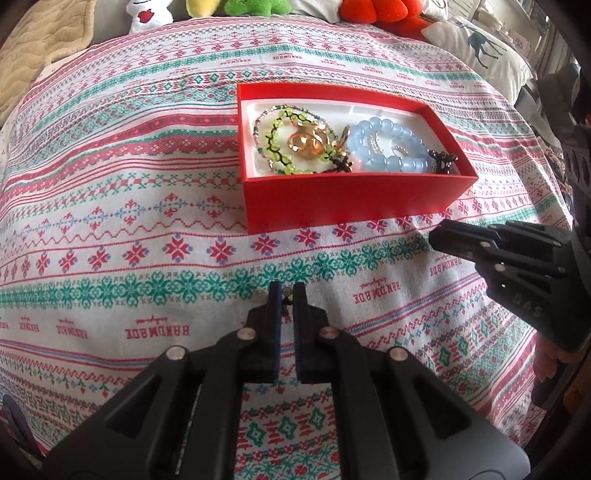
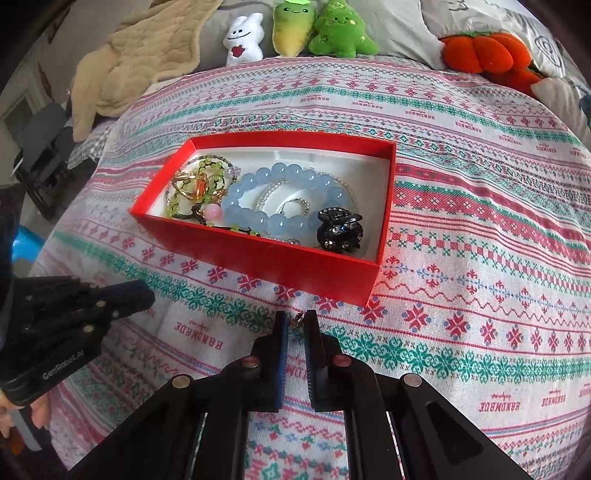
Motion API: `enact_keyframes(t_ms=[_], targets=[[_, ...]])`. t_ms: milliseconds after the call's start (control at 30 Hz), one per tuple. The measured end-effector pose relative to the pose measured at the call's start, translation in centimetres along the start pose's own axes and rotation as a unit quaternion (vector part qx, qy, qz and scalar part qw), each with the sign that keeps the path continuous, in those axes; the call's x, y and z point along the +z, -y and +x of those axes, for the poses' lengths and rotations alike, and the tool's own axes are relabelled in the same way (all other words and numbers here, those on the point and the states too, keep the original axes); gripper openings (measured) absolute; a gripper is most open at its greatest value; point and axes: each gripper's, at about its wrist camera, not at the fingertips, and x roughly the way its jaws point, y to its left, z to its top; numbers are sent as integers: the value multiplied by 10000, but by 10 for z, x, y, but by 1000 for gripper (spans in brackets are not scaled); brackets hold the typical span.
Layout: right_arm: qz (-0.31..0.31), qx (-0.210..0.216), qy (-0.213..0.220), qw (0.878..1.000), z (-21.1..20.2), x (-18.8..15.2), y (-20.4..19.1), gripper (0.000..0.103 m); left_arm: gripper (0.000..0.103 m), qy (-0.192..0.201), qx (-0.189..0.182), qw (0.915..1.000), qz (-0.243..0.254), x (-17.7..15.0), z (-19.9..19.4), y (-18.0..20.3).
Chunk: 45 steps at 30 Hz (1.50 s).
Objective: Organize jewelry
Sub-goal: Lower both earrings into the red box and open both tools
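A red box (image 1: 354, 195) (image 2: 258, 254) lies open on the patterned cloth. It holds a blue bead bracelet (image 1: 373, 123) (image 2: 258, 175), a green bead bracelet (image 1: 280, 122), gold rings (image 1: 306, 142) and a black hair claw (image 2: 340, 230). My left gripper (image 1: 289, 293) hovers over the cloth in front of the box, shut on a tiny metal piece (image 1: 285, 301). My right gripper (image 2: 296, 318) is close to the box's near corner, shut on a small metal clasp (image 2: 298, 318). In each view the other gripper (image 1: 437, 236) (image 2: 147, 295) shows at the side, fingers together.
Plush toys line the far edge: a white one (image 2: 243, 37), green ones (image 2: 343, 33) and an orange pumpkin (image 2: 480, 50). A beige blanket (image 2: 147, 48) lies at the back left and a deer-print pillow (image 1: 480, 48) at the back right. A hand (image 2: 37, 413) grips the left gripper's handle.
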Motion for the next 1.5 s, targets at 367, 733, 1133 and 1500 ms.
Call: enact_keyframes(t_ms=[367, 733, 1133, 1500], targets=[[101, 135, 97, 9998, -29, -1, -2, 9, 7, 164, -24, 9998, -57, -4, -22, 3], [260, 307, 354, 9986, -57, 3, 2, 9, 7, 424, -56, 9990, -87, 2, -45, 7], [436, 452, 743, 9953, -82, 20, 10, 9, 7, 704, -163, 9971, -252, 26, -58, 14], [644, 552, 800, 9932, -76, 35, 22, 9, 7, 1046, -439, 9935, -39, 58, -42, 37]])
